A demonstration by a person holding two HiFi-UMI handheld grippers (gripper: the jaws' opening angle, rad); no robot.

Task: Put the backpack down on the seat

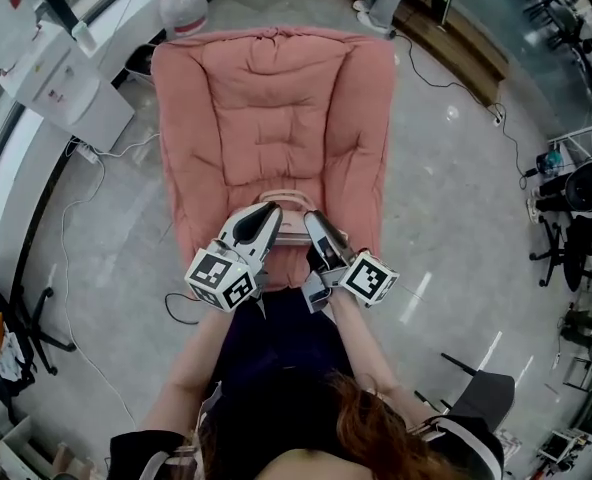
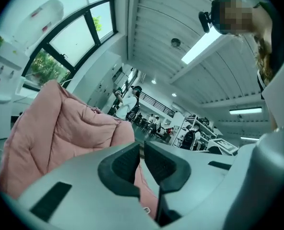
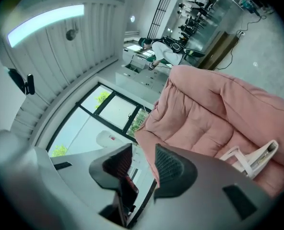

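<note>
Looking down, we saw a plump seat point(image 1: 276, 118) of soft, quilted pink cloth, tufted into deep folds, standing on a glossy grey floor point(image 1: 456, 208). The backpack point(image 1: 291, 226), a small pink fabric thing with a pale looped handle point(image 1: 291, 197), sat at the seat's 6 o'clock edge. Our left gripper point(image 2: 141, 153) was at the backpack's 8 o'clock. Its smooth grey fingers were drawn almost together, with a sliver of pink fabric pinched in the slit. Our right gripper point(image 3: 139, 162) was at the backpack's 4 o'clock, its dark ribbed pads point(image 3: 173, 169) standing apart with nothing between them.
</note>
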